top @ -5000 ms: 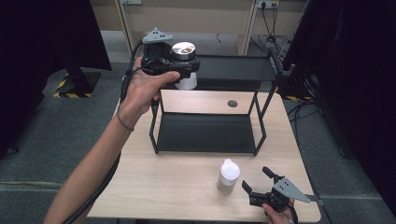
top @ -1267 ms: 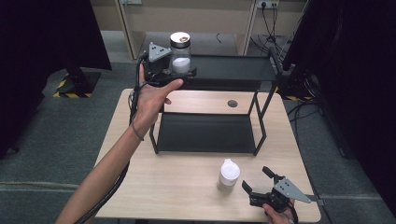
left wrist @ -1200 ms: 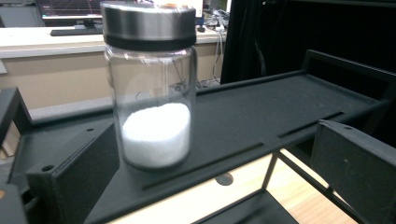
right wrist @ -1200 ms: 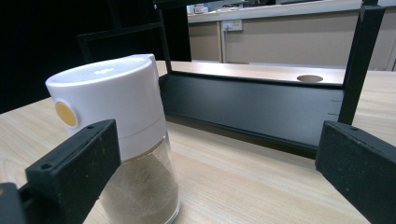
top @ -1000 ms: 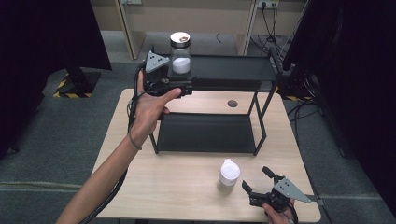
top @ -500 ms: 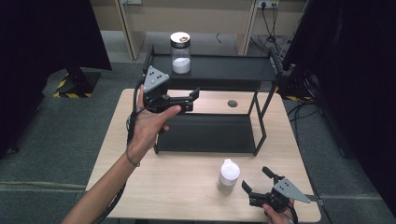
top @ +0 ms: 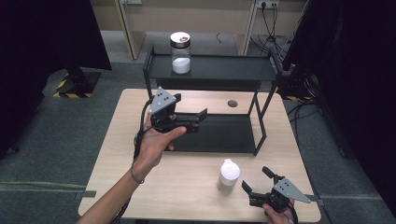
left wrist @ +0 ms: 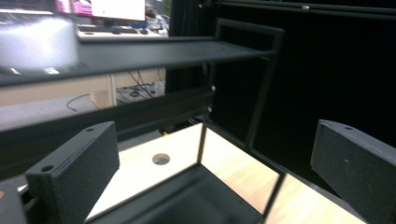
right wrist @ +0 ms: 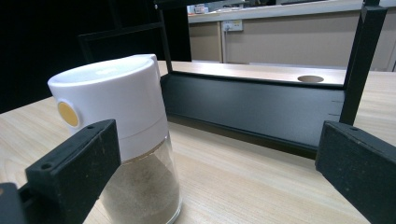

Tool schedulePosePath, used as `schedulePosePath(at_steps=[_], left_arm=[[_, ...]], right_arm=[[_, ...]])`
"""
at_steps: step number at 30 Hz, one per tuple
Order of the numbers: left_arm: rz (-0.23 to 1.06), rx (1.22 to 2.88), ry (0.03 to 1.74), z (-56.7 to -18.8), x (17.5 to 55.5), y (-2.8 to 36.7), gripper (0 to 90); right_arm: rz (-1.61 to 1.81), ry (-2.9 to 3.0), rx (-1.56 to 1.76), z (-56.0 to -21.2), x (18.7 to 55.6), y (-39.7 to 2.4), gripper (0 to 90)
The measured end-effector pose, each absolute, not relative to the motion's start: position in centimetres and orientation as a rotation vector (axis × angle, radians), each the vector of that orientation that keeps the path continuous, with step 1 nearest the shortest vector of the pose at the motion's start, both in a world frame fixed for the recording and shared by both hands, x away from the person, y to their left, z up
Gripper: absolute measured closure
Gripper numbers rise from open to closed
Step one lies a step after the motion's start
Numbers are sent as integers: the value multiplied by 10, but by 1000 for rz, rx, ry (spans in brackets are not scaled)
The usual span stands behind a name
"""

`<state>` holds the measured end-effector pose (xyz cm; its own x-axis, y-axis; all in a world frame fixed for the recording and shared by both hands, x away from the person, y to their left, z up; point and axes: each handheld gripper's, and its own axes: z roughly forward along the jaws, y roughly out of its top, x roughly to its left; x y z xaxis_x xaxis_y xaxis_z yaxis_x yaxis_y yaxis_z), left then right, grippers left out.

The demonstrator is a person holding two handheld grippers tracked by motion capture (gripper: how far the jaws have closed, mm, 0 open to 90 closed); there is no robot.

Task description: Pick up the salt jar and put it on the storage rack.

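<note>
Both grippers stand with jaws apart and empty. Left gripper [top: 201, 120], as I hold it, hovers level above the lower tray of the black rack [top: 261, 74], jaws pointing right, forearm rising from the table's [top: 116, 140] near edge. Right gripper [top: 257, 178] rests low at the near right corner, its jaws toward the white-capped shaker [top: 229, 176], just beside it; brownish powder fills its glass base. On the rack's top shelf stands a jar [top: 180, 52] holding white powder.
</note>
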<state>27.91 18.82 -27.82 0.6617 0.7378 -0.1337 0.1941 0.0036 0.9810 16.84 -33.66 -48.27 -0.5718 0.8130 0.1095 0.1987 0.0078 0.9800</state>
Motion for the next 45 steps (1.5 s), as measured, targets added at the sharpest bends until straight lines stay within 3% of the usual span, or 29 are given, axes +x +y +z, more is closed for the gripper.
schedulePosePath(at_steps=[18, 45], left_arm=[[548, 1564, 739, -333, 265, 180, 2], [493, 1583, 751, -394, 254, 182, 2]], right_arm=[[1601, 1796, 1039, -483, 169, -336, 3], [1603, 1792, 1040, -483, 169, -336, 3]])
